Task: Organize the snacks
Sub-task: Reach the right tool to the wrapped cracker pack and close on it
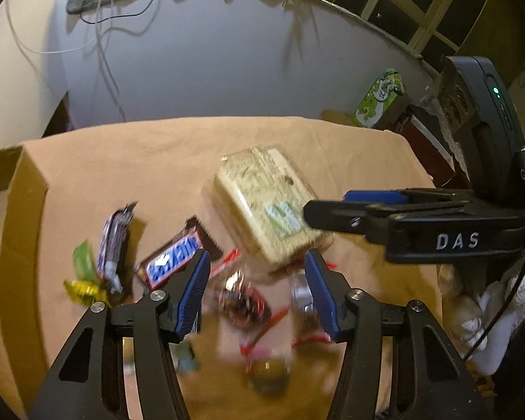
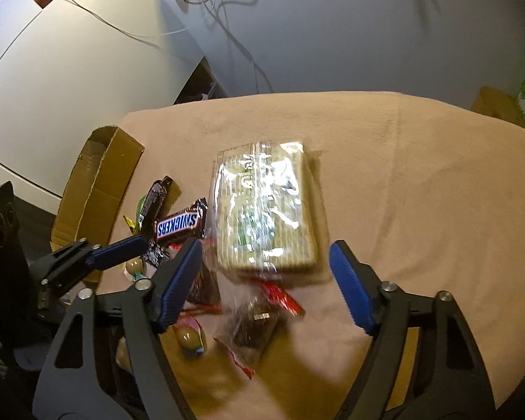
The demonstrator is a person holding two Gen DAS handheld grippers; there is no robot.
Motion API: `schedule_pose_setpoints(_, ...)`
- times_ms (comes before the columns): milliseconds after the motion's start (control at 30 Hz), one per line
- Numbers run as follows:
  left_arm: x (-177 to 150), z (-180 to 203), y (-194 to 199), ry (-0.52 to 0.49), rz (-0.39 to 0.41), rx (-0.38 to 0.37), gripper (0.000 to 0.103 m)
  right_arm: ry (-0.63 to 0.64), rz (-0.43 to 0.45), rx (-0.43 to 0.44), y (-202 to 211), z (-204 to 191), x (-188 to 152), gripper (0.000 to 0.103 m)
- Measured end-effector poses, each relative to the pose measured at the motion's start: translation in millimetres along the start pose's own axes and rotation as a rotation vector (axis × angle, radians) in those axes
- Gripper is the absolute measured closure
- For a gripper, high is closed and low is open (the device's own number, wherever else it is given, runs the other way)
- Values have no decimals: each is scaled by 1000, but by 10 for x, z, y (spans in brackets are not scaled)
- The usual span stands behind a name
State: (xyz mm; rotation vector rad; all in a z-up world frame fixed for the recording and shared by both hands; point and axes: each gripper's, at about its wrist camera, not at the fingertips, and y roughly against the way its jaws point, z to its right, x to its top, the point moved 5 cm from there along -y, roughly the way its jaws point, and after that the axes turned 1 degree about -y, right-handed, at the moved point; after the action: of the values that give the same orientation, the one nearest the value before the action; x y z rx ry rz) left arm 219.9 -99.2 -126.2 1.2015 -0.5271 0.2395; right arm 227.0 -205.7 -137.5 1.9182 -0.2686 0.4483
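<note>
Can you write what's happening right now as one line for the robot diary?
left gripper: open, above small sweets | right gripper: open, near wrapped cracker pack | chocolate bar: on cloth | cardboard box: at left

A matt, peach-coloured cloth (image 2: 402,182) with a soft, slightly napped look covers the bench. Ahead of the right claw (image 2: 266,260) lies a large pale block packet (image 2: 262,210) in clear, glossy, crinkled film that throws white glare. To that claw's left, the Snickers bar (image 2: 180,225) has a shiny brown wrapper, and beyond it a cardboard box (image 2: 98,189) shows dull, rough brown paperboard. Both claws are matt black plastic with ribbed blue pads (image 1: 192,294) and bright metal pivot screws (image 1: 158,294). Between the left claw's (image 1: 255,280) fingers, a blurred red-trimmed packet (image 1: 243,302) looks glossy.
</note>
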Motion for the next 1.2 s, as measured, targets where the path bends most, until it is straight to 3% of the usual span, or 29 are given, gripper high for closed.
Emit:
schedule_pose_setpoints(200, 74, -14, -183, 29, -37, -21, 55, -63, -63, 63, -268, 93, 125, 38)
schedule_pose_setpoints(533, 84, -16, -377, 40, -77, -37, 57, -104, -92, 79, -439, 245, 202, 39)
schedule_pose_setpoints(700, 112, -18, -376, 32, -71, -37, 60, -110, -106, 101, -483, 259, 210, 45)
schedule_pose_setpoints(933, 109, -24, -275, 16, -50, -25, 60, -95, -106, 84, -417, 187, 191, 47)
schedule_pose_setpoints(1200, 101, -102, 130, 3, 16, -14, 60, -70, -70, 72, -196, -63, 208, 47)
